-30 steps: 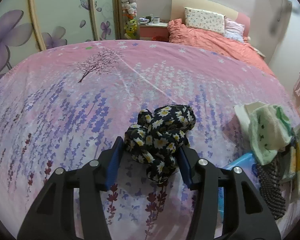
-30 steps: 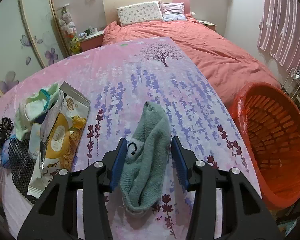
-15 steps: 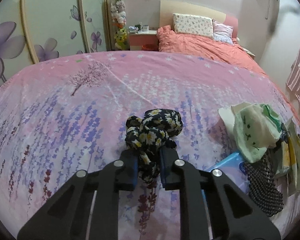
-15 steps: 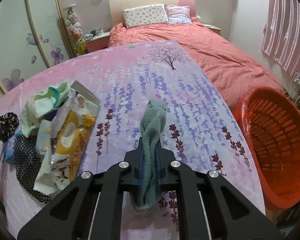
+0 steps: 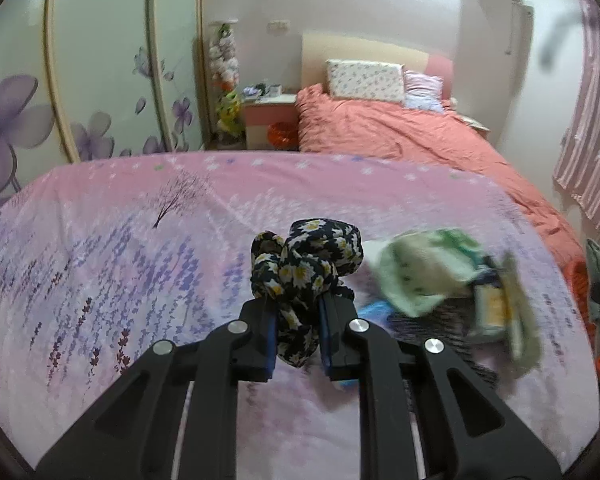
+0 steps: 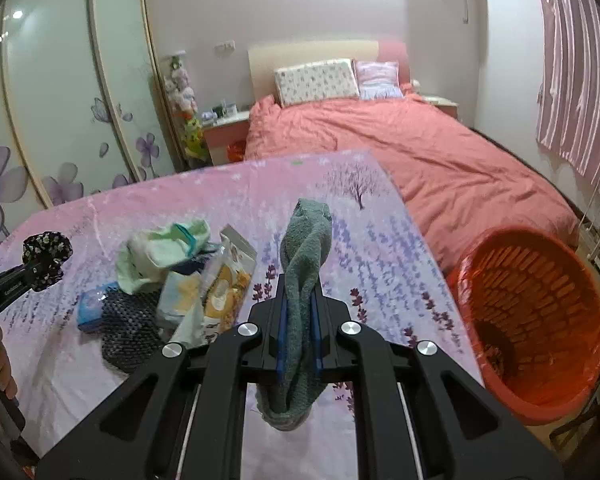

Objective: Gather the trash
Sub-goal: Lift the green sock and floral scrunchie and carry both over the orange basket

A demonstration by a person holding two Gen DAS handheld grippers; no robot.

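Two tools: both clamped on cloth
Left tool [image 5: 298, 330]: grips floral rag [image 5: 306, 260]
Right tool [image 6: 299, 322]: grips green sock [image 6: 302, 280] (long axis along fingers)
Basket [image 6: 540, 320]: right of right tool, nearer that hand

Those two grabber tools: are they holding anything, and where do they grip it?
Yes. The left gripper pinches the floral cloth bundle near its lower end. The right gripper clamps the grey-green sock around its middle.
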